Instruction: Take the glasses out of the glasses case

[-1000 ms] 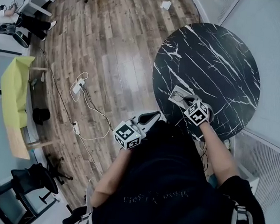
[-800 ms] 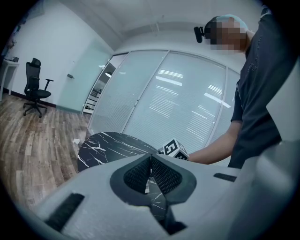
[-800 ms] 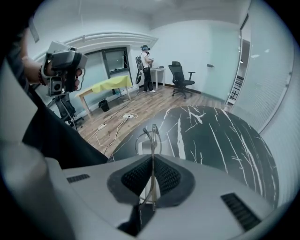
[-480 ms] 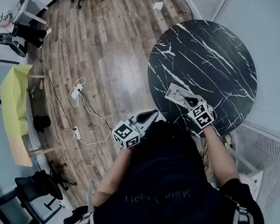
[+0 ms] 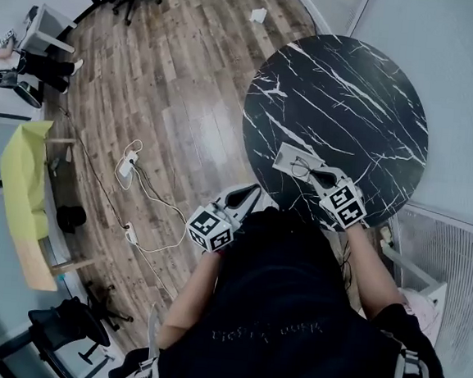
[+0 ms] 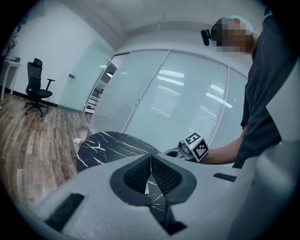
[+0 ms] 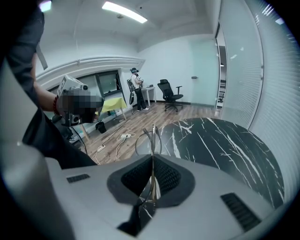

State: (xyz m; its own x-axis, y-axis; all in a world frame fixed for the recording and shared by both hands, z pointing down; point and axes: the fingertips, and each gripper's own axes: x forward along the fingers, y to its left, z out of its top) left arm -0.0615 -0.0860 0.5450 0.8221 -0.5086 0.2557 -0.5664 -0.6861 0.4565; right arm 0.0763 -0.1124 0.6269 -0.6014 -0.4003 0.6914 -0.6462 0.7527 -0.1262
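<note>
Glasses (image 5: 303, 163), pinched by the right gripper (image 5: 318, 178), are by the grey case (image 5: 284, 155) on the black marble table (image 5: 352, 87); the left gripper (image 5: 251, 192) hovers off its edge. Left gripper view: jaws pressed together, nothing between. Right gripper view: 2 jaws clamp the thin wire glasses.

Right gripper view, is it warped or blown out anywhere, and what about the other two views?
Right gripper view: strong wide-angle bending, dark corners and a bright ceiling light near the top; the glasses in the right gripper look reasonably sharp. Left gripper view: the same bending, with lamp reflections on the glass wall. Head view: the floor planks curve and carry a pale sheen.
</note>
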